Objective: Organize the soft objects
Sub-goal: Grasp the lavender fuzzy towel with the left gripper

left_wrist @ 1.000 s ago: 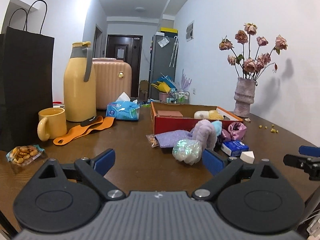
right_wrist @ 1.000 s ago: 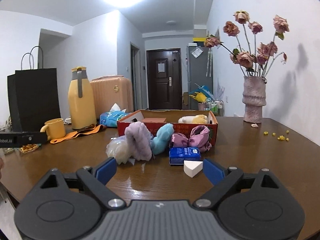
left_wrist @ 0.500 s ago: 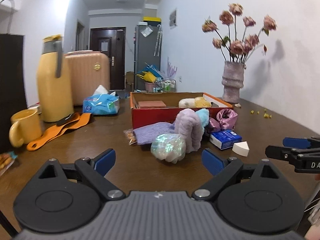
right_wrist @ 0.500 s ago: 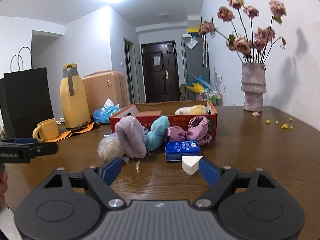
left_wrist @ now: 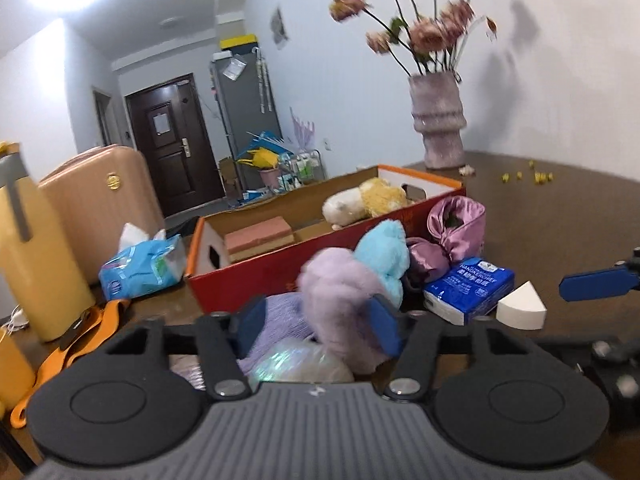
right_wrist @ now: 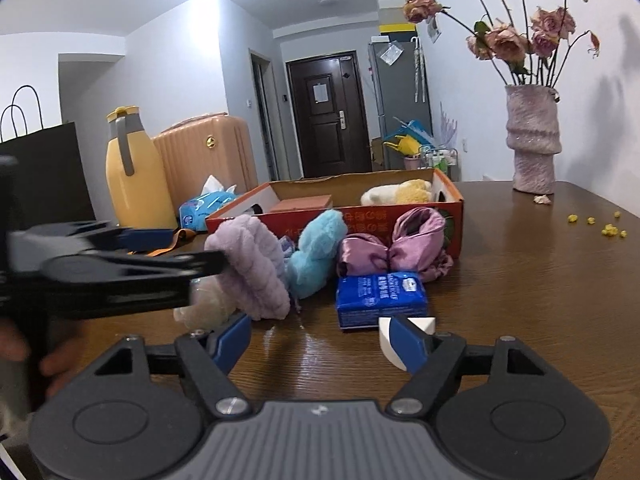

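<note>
Your left gripper [left_wrist: 318, 322] has just been closing and its blue pads now squeeze the purple plush roll [left_wrist: 340, 292] at the front of the soft pile, before the red box [left_wrist: 256, 276]. Your right gripper [right_wrist: 320, 340] has its jaws apart on nothing; the white wedge sponge [right_wrist: 386, 334] lies at its right finger on the table [right_wrist: 540, 300]

The left gripper [left_wrist: 320, 320] has just been closing, and its blue fingers [left_wrist: 384, 326] now press a fluffy lilac cloth [left_wrist: 340, 292] from both sides. Under it lie an iridescent pouch [left_wrist: 296, 364] and a knitted purple cloth [left_wrist: 280, 316]. Just behind are a light blue plush [left_wrist: 384, 256] and a red box [left_wrist: 256, 276] on the bench [left_wrist: 560, 216]. A blue tissue pack [left_wrist: 468, 288] and a white wedge [left_wrist: 520, 308] lie to the right.
</note>
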Tool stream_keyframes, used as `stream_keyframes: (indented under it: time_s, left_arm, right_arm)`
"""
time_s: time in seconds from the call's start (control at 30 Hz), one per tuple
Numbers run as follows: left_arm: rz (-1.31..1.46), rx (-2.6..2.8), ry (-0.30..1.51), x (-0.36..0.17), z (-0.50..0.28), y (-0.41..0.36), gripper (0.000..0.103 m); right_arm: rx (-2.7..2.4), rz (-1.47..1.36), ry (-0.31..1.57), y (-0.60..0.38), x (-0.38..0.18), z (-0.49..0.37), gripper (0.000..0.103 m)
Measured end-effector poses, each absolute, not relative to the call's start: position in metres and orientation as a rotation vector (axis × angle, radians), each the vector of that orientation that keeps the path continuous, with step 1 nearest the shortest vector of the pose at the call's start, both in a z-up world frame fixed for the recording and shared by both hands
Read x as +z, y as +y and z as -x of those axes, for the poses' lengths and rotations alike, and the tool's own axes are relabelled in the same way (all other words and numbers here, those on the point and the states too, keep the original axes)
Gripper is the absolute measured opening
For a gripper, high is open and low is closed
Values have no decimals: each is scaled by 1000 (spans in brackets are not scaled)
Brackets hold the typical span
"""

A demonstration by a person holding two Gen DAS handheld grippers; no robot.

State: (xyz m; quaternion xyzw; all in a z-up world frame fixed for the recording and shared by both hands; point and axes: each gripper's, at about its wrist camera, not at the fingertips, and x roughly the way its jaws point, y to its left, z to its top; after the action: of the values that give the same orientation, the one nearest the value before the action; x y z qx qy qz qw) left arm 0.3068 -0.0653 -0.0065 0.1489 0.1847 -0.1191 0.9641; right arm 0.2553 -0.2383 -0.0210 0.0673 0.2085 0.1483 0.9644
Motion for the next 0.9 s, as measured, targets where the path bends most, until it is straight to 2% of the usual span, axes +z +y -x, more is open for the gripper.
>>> stream_keyframes:
  time_s: [0.03,0.07,0.17,0.33,0.5,0.8,0.87,0.9]
  left_arm:
    - [-304,-247,380,-8,-311,-67,15]
    - [-306,-256,385,-9,-314,-70,9]
    - [-253,-251,376,-3,-308,-70,8]
    - [18,-277,426,31,-278,-49,8]
    - [290,-252,535,25,-249,-3,8]
    - [314,-139,651,-21,-180,30,11]
    - [310,-139,648,-20,-172,38,17]
    - [312,-146,633,-18,-168,43,27]
  right_arm:
    - [303,-140,424,-238,-22,-256,76]
    - [305,-142,425,-238,-22,-256,76]
    - [307,-153,424,-240,-23,-256,74]
    - [350,-191,407,-247,-19,-245,74]
    - [461,-249,416,-243,-23,-225,74]
    - [584,-246,453,-217,-31,-197,74]
    - [586,-248,453,-212,-30,-196,74]
    - [587,-248,447,-211,-28,-196,74]
